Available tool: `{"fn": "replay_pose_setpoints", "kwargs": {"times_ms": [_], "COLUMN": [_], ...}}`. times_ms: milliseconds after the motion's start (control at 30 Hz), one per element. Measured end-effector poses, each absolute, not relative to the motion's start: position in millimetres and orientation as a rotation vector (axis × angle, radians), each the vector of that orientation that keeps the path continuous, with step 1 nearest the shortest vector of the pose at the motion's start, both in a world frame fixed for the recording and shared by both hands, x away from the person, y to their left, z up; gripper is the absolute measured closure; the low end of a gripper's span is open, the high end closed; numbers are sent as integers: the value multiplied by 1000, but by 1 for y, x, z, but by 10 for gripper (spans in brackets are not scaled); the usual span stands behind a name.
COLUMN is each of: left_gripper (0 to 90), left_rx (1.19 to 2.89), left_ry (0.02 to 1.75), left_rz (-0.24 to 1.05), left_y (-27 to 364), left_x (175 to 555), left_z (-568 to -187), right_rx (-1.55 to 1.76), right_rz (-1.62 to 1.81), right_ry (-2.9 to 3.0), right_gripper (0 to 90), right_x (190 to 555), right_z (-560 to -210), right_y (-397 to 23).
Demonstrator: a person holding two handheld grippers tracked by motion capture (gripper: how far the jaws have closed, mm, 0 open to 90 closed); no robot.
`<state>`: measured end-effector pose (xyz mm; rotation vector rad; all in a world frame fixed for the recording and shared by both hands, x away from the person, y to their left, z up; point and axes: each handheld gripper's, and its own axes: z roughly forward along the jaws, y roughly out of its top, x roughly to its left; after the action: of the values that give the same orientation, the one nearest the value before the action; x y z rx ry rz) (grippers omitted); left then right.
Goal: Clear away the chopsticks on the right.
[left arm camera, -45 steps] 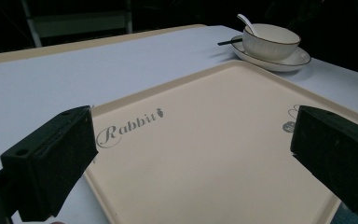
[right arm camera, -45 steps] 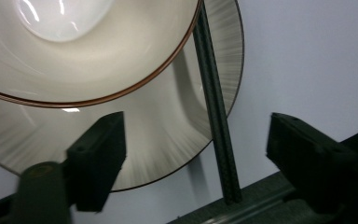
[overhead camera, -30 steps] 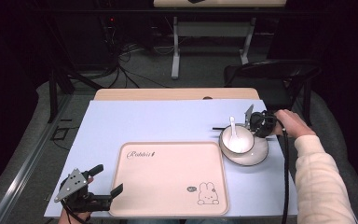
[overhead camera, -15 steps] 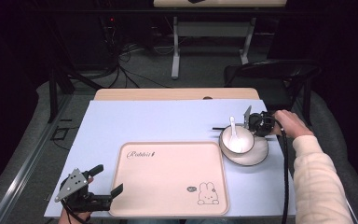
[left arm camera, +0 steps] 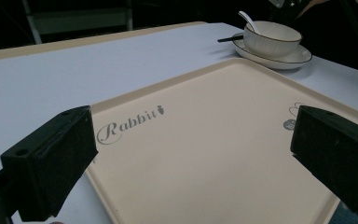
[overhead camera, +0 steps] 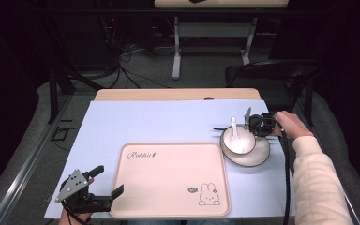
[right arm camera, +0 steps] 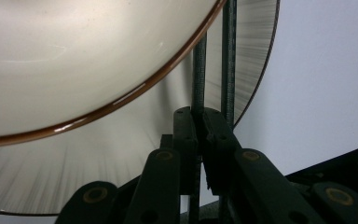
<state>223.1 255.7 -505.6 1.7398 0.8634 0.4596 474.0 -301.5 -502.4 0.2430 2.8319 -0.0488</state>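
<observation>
While the person sits at the near edge, this is how things stand:

Right gripper (overhead camera: pixel 255 124): at the far right rim of the bowl, jaws pressed together on a pair of thin dark rods, chopsticks by the look of them (right arm camera: pixel 213 60); I judge it is laying them on the saucer or lifting them off.
Chopsticks: they lie across the back of the saucer beside the bowl, the dark tips poking out left of it.
Bowl (overhead camera: pixel 238 142): white with a brown rim, seated on the saucer (overhead camera: pixel 258 157), well right of the tray; a white spoon (overhead camera: pixel 235 129) leans inside.
Left gripper (overhead camera: pixel 96 187): jaws wide apart, hovering at the tray's near left corner, holding nothing, likely parked there ready to steady the tray.
Tray (overhead camera: pixel 168 187): cream, bare, set centrally as a landing place for the dishes, I'd guess.
Writing: "Rabbit" (left arm camera: pixel 129 123) in script with a small carrot mark; a rabbit drawing (overhead camera: pixel 208 194) in the opposite corner.
Table cover (overhead camera: pixel 159 122): pale blue sheet.
</observation>
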Motion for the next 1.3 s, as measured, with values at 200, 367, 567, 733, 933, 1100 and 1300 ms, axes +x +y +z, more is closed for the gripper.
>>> {"fn": "replay_pose_setpoints", "kwargs": {"times_ms": [200, 367, 567, 733, 933, 1100, 1300], "left_gripper": [0, 1, 1, 0, 0, 1, 1], "left_rx": [1744, 1747, 1747, 1748, 1748, 1748, 1749], "left_ry": [861, 861, 861, 861, 861, 863, 863], "left_rz": [457, 461, 461, 461, 459, 463, 463], "left_y": [256, 255, 255, 255, 255, 255, 255], "left_x": [224, 223, 223, 223, 223, 223, 223], "left_z": [-506, -505, -505, -505, -506, -505, -505], "right_rx": [250, 303, 374, 422, 484, 581, 626], "right_rz": [-18, -7, -22, -26, -46, -47, -28], "right_ry": [2820, 2792, 2756, 2749, 2735, 2725, 2692], "right_gripper": [849, 850, 851, 850, 850, 850, 850], "right_x": [471, 470, 475, 478, 481, 477, 471], "right_z": [-495, -486, -475, -471, -460, -451, -433], "right_y": [-303, -307, -310, -311, -311, -309, -304]}}
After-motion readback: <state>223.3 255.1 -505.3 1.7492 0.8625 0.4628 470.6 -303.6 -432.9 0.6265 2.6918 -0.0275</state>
